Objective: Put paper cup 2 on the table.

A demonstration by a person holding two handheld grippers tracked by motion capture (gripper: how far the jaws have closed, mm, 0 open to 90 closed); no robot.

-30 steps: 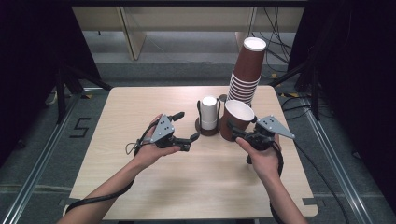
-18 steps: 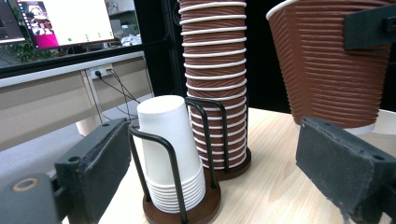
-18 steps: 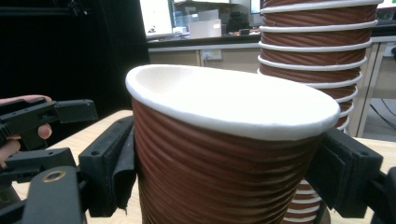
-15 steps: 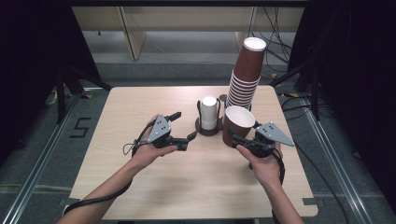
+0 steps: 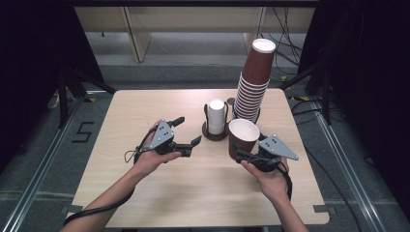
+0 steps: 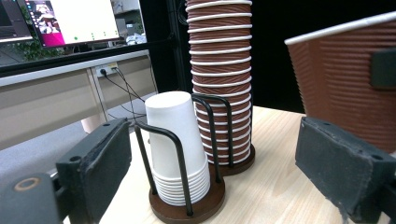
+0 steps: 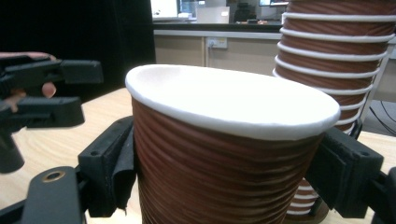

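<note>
Now listed, largest to smallest, with changes noted.

Pale wooden counter (image 5: 145, 111): unchanged; carries all items below.

Tall stack of ribbed brown paper cups with white rims (image 5: 253, 84), nested upright in a black wire holder at the far right of the counter. It has not moved since a second ago.

Single ribbed brown paper cup with white interior (image 5: 242, 137): upright, mouth up, just in front of the tall stack and just right of the white stack. Over the last second it has come nearer the person and lower, carried by the right claw. Whether its base touches the counter cannot be told.

Short stack of plain white paper cups (image 5: 216, 116), upside down in a black wire holder on a round brown base (image 5: 212, 135). Unmoved.

Right claw (image 5: 240, 155): jaws about half apart, pads pressed on either side of the single cup's lower wall, as the right gripper view (image 7: 224, 172) shows. Grip unaltered while the hand sank.

Left claw (image 5: 186, 133): jaws apart with nothing between them, aimed toward the white stack, as the left gripper view (image 6: 205, 186) shows. Place and opening barely changed.

Judgement: one brown cup has been separated from the tall stack and is being set down in front; placing and release remain. Empty left claw seems poised for the white cups.
</note>
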